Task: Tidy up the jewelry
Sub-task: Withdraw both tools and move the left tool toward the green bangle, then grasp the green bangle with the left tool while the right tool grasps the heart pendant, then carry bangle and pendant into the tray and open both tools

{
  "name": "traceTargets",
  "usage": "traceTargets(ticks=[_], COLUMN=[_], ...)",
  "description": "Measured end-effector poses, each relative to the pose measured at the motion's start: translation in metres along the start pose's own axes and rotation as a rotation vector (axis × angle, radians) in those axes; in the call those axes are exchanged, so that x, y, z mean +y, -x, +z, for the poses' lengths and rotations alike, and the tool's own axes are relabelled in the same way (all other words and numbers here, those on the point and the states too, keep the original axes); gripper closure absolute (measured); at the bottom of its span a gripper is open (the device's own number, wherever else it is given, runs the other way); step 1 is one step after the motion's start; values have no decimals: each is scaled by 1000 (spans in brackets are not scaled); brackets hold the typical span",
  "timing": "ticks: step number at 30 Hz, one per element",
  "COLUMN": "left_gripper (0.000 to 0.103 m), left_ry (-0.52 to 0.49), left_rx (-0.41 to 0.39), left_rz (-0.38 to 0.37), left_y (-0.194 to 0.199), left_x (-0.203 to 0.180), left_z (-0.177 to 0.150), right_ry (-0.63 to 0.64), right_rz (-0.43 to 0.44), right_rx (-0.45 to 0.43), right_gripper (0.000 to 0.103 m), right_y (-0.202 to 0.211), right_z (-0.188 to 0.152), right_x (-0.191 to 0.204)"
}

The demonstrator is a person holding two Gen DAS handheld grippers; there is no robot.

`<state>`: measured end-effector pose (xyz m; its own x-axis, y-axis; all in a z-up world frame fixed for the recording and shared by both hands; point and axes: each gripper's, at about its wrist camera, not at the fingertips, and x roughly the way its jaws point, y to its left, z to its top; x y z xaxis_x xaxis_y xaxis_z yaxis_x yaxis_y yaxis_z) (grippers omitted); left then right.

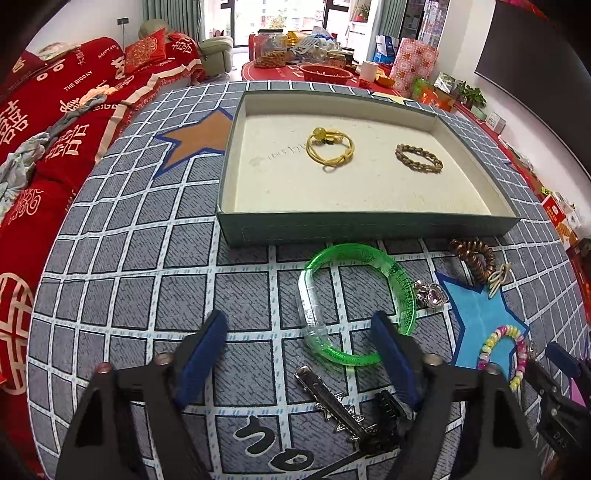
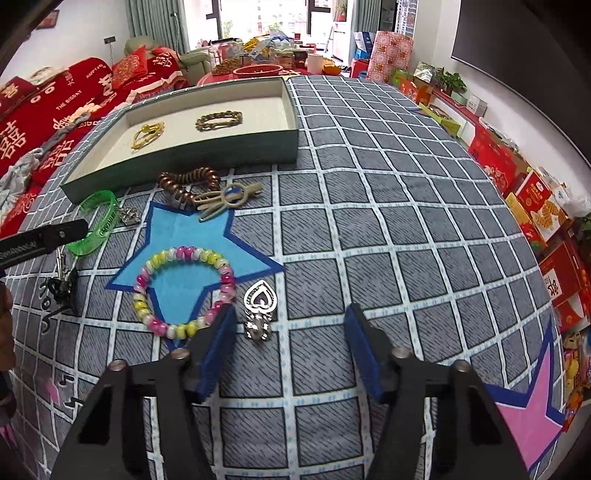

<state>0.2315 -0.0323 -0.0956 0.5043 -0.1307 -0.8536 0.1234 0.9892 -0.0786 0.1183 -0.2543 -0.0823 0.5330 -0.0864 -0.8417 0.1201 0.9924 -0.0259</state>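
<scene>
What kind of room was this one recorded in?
Most likely a home living room: a sofa under red throws, curtained windows, and a dark wall-mounted screen. The jewelry tray sits on a checked cloth.

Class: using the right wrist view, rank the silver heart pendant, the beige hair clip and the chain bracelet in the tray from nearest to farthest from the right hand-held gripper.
1. Silver heart pendant, just ahead, left of centre.
2. Beige hair clip, farther, at the blue star's top.
3. Chain bracelet, farthest, inside the tray.
</scene>
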Motion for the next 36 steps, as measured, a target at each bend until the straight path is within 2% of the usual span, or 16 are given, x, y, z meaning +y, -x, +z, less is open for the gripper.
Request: traceTargets(ticks=[2,3,5,7,10,12,16,24,29,36], left_gripper=[21,28,39,67,79,79,79,79,79,79], left_ry=[-14,-20,-39,-55,-38,-14,-11,-13,-16,-18], left_rx=[-6,-10,-17,-31,-34,-29,-50,-112,-145,-206], left_rz=[6,7,14,6,-30,-74,-86,-124,-137,-143], left_y=[-1,0,1,2,3,5,14,47,67,94], left_x=[-2,-3,-6,-7,-3,2,5,5,7,12], left_z=[0,-1,-1,-1,0,-1,-2,2,12,36], right_ry=[6,10,15,18,9,-20,-95,-174,-192,-150], right_rz=[3,5,9,6,22,61,124,192,241,248], right_rx=[-1,-1,-2,-2,0,5,11,-8,-35,-86], right_gripper=[52,55,76,86,86,86,86,86,86,86], right_y=[0,1,2,3,4,3,8,22,32,45], right_z=[1,1,1,1,0,0,-3,7,26,66], right_x=[3,5,8,10,8,2,-13,-29,-29,-21])
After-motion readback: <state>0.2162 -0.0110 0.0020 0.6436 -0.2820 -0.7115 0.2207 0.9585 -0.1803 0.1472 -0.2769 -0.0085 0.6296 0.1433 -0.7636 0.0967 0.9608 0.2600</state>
